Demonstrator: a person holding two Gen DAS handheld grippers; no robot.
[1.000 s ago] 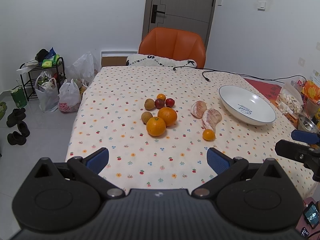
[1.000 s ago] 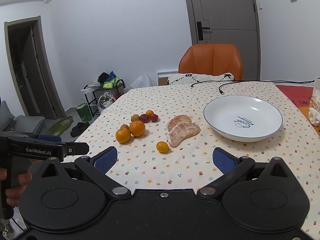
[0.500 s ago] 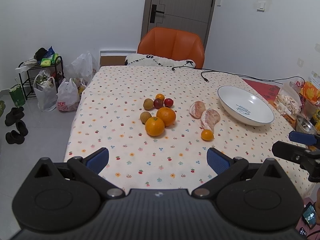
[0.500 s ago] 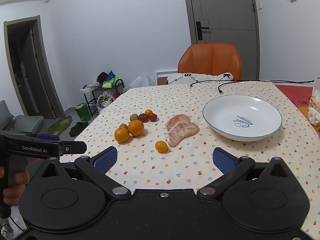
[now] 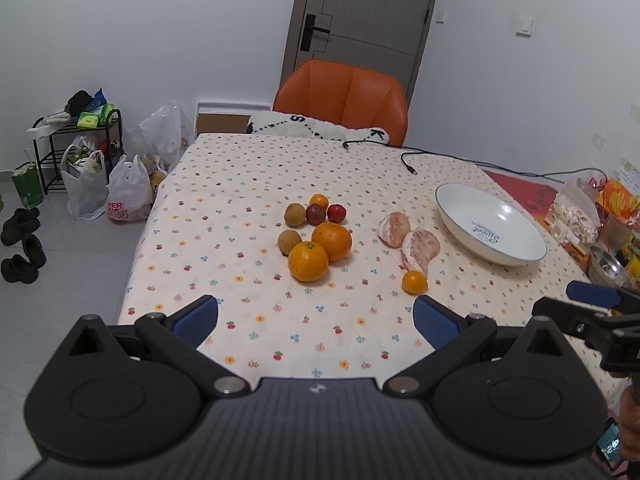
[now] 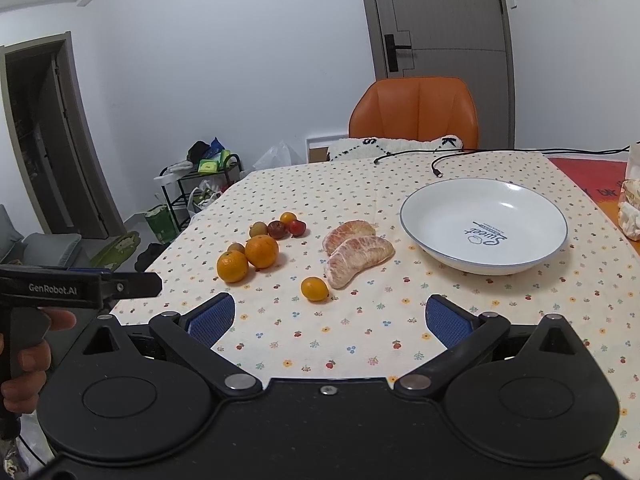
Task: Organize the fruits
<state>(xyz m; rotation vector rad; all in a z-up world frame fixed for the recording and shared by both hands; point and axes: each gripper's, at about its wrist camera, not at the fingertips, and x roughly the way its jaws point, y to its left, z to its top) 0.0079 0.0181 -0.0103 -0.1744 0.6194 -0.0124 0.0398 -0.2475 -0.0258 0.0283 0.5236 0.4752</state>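
Fruit cluster: two oranges touch each other on the tablecloth, with two brown kiwis, a dark plum, a red plum and a small orange fruit just behind them.
Peeled pieces: two pomelo chunks lie between the cluster and the plate, touching each other.
Kumquat: one kumquat sits alone, just in front of the pomelo.
Plate: white plate, nothing in it, right of the fruit.
Left gripper: fingers spread wide, empty, above the near table edge.
Right gripper: fingers spread wide, empty, facing the kumquat.
Chair: orange chair at the far end.
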